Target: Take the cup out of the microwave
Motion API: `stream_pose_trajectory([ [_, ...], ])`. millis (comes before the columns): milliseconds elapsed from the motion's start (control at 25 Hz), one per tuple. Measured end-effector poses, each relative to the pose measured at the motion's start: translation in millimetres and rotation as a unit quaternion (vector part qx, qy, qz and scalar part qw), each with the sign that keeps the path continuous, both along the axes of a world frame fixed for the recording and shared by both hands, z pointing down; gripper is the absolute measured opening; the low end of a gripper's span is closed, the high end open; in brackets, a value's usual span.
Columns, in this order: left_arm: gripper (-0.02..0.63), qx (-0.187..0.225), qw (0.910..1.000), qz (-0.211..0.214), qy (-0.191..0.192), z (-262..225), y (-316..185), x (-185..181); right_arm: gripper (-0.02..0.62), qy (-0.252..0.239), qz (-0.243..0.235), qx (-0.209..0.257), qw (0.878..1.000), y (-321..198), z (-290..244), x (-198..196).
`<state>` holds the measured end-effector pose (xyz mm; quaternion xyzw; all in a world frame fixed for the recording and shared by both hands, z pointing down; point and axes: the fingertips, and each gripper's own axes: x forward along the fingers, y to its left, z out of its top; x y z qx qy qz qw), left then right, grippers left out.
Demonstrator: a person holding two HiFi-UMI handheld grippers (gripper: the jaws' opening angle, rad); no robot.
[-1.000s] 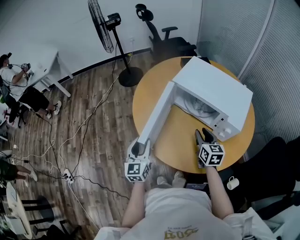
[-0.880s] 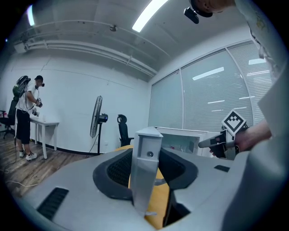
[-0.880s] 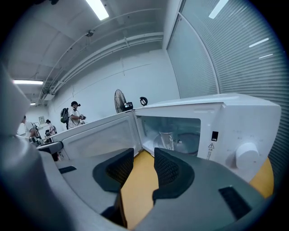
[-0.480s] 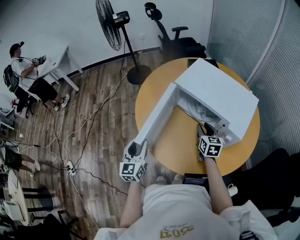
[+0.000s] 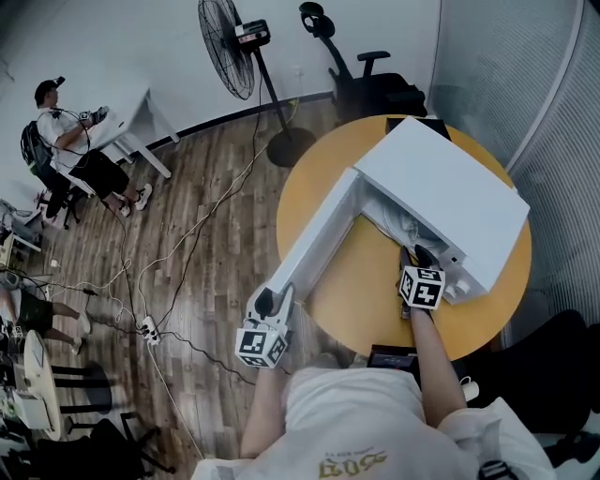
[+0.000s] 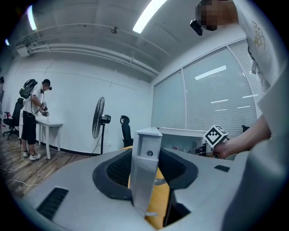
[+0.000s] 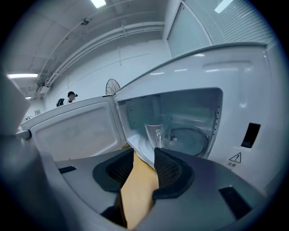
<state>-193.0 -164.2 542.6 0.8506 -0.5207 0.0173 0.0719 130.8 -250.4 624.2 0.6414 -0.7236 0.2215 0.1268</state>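
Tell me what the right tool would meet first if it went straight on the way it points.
Most likely the clear cup standing in the open microwave: it sits just above the gap of the right tool, whose jaws stand apart. Depth is unclear; the turntable edge may come first.

Room evenly lit from overhead. One ceiling strip lamp [image 6: 151,13] glares white in the left gripper view, a second [image 7: 98,3] at the top of the right gripper view. Head view cool and washed out: microwave [image 5: 450,187] top and microwave door [image 5: 314,239] near blown white, round table [image 5: 375,281] saturated orange. Shadows faint and soft-edged. Microwave cavity dimmer and bluish; glass cup [image 7: 156,131] shows a small highlight. Fisheye bends the blinds [image 5: 553,112] at the right edge. Gripper views black at the corners, near foreground soft.
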Motion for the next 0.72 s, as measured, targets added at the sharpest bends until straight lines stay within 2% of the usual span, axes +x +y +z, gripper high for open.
stream_pose_trajectory([
  [160,0.192,-0.001,1.0000,0.001,0.006,-0.8,1.3,-1.0,0.140,0.003,0.003,-0.001,1.000,-10.6,2.5,5.5],
  [560,0.192,-0.005,1.0000,-0.002,0.004,1.6,1.1,0.8,0.148,0.048,0.010,-0.020,0.999,-40.2,21.9,19.6],
  [720,0.192,-0.005,1.0000,-0.004,0.005,1.3,1.5,0.9,0.147,0.043,0.004,-0.026,0.999,-48.7,26.7,20.2],
])
